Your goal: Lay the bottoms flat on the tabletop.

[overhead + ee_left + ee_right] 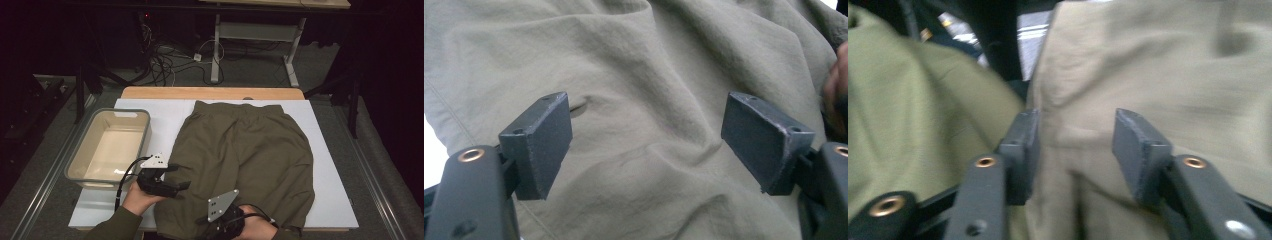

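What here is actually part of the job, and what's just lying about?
In the job:
- olive shorts
- left gripper, open over the cloth
- right gripper, open, cloth between its jaws

Lying about:
- grey bin
- floor cables
- far desk frame

This looks like a lab or recording room set up for data collection, not a home. The tabletop (150,93) is wooden under a white sheet (330,165), standing on grey carpet (250,65) in a darkened space. At twelve o'clock, behind it, a loose tangle of cables (165,62) and a plug lie on the floor beside the white metal legs of a second desk (216,50). At nine o'clock, dark equipment frames (85,80) stand in shadow.
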The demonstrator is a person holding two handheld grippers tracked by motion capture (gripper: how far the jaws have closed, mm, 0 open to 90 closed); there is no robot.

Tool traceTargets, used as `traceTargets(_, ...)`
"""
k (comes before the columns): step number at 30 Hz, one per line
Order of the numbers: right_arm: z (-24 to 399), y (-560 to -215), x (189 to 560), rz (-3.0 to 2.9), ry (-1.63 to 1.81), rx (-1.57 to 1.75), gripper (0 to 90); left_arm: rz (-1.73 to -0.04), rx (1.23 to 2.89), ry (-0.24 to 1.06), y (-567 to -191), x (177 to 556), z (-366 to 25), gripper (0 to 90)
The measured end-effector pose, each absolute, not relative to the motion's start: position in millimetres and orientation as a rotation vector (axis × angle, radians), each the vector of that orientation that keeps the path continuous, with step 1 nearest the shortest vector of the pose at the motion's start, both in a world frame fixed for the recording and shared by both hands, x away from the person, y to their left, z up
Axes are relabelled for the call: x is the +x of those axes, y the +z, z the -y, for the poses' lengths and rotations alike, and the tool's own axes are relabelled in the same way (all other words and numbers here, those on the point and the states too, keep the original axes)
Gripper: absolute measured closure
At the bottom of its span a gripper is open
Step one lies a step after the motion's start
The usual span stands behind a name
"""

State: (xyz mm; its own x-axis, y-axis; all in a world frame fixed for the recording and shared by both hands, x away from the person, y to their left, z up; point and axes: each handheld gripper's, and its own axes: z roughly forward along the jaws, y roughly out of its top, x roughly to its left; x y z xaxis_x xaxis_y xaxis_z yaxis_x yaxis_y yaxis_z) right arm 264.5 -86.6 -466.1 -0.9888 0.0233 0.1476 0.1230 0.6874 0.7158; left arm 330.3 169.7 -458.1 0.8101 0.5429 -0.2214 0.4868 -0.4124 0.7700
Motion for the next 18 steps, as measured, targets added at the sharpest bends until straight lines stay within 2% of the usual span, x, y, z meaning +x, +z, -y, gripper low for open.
traceTargets(8,116,-453,287,2.801,-1.332,-0.298,41.8,-0.785,2.084,0.075,-463,330,-169,19.6)
traceTargets(9,121,-452,290,2.803,-1.346,-0.337,41.5,-0.793,2.085,0.078,-463,330,-169,18.3)
traceTargets(10,125,-451,294,2.799,-1.359,-0.371,40.8,-0.799,2.087,0.081,-464,330,-169,13.4)
traceTargets(15,150,-446,310,2.794,-1.435,-0.535,36.8,-0.805,2.103,0.09,-466,330,-167,13.3)
traceTargets(18,166,-445,320,2.77,-1.476,-0.628,36.4,-0.806,2.112,0.09,-467,329,-166,9.3)
